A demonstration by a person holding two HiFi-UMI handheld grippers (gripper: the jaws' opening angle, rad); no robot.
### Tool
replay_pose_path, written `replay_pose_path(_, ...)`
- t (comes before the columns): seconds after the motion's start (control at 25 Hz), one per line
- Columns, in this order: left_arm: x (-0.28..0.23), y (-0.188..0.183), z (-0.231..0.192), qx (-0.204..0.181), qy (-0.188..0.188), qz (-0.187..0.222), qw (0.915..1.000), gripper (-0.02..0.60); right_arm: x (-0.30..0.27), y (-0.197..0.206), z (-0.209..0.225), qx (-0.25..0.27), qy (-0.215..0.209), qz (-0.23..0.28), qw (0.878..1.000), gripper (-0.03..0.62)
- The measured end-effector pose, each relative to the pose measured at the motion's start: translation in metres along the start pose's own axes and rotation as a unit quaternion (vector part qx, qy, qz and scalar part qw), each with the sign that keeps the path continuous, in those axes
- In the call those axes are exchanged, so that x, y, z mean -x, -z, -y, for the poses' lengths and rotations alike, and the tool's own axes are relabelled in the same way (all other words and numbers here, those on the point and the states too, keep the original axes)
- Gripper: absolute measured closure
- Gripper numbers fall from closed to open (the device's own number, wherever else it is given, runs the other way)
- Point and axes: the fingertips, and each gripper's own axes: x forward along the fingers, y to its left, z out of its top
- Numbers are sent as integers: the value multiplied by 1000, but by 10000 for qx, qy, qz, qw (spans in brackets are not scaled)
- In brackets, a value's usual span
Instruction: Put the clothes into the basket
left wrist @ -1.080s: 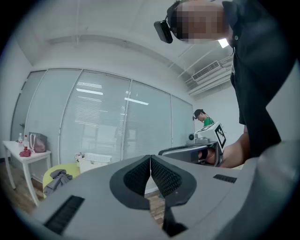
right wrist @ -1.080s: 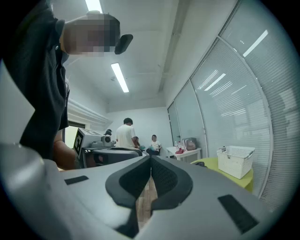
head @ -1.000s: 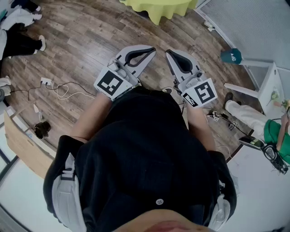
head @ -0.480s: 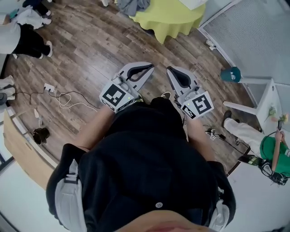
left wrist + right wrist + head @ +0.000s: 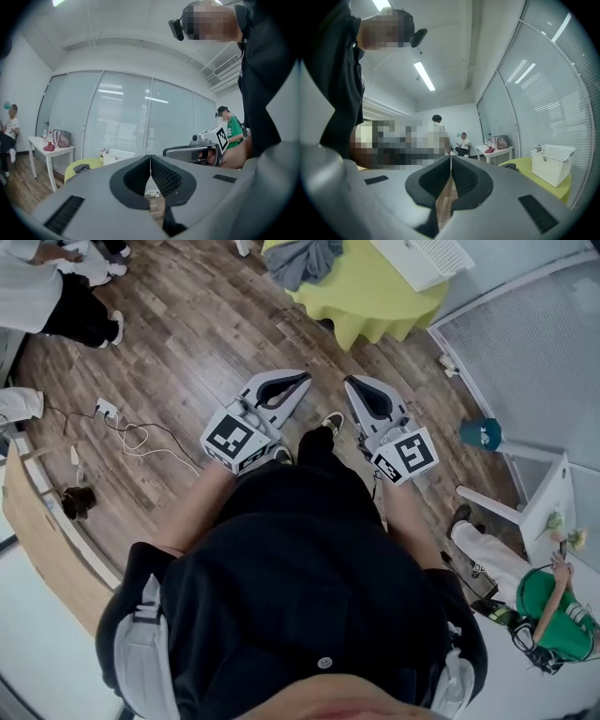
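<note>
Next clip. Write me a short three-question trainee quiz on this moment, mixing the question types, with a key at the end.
1. True or false: the left tongs and the right tongs are both shut, with nothing between them.
2. Where does the grey garment lie? A: on the wooden floor. B: on the yellow-green table. C: between the tongs.
3. Fill in: the white basket stands on the same ___ as the garment.
Key: 1 true; 2 B; 3 table.
</note>
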Motion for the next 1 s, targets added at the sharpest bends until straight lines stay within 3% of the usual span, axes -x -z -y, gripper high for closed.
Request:
replay_pose_path(0.24,-54,-16,-38,-192,-231,-135,9995,571,-24,-17,64,65,-282,62,9996,568)
replay_pose_path(0.56,-129,-39,-55,-44,-286,-45,9996,571,-21,-30,144,-28,-375,100,9992,569)
replay_pose_path(0.8,-169,-40,-63,55,-238,-69,9997,571,-13,-30,180,-103,-311,140,9994,568)
replay_pose_path(1.0,-196,-47,-63,-107,-77,-86,9999,571,-6,-33,203,-106,-174,211,9996,568)
